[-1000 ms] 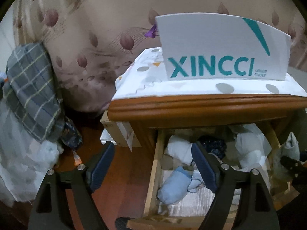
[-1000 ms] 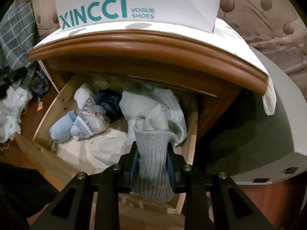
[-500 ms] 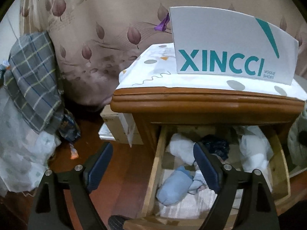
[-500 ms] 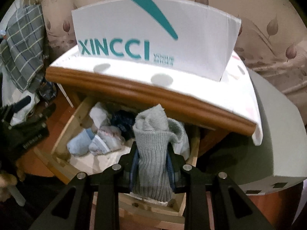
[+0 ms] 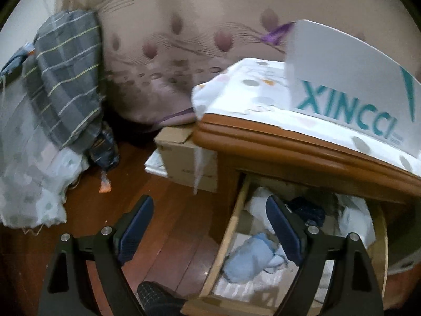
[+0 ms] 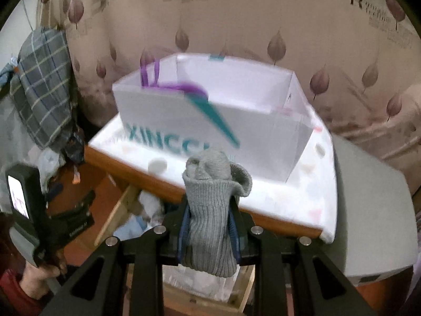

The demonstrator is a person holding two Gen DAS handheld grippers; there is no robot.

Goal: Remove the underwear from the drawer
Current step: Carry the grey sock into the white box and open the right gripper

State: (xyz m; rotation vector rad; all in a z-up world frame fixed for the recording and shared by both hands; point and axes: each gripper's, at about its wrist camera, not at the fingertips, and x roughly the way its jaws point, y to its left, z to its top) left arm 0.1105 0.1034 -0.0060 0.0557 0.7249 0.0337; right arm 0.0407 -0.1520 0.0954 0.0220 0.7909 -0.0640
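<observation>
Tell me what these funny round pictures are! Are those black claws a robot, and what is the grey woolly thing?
No robot here: a person holds a grabbing tool in each hand, and each tool carries a little camera looking along its jaws. That lens bends the picture round.

The left-hand camera shows the left gripper with its jaws wide open and holding nothing, above the wooden floor beside the open drawer. Inside lie a light blue bundle and other rolled-up clothes.

The right-hand camera shows the right gripper squeezing a grey knitted roll, lifted up in front of the white XINCCI bag standing on the nightstand. At the far left of that picture you can see the person's other tool.
</observation>
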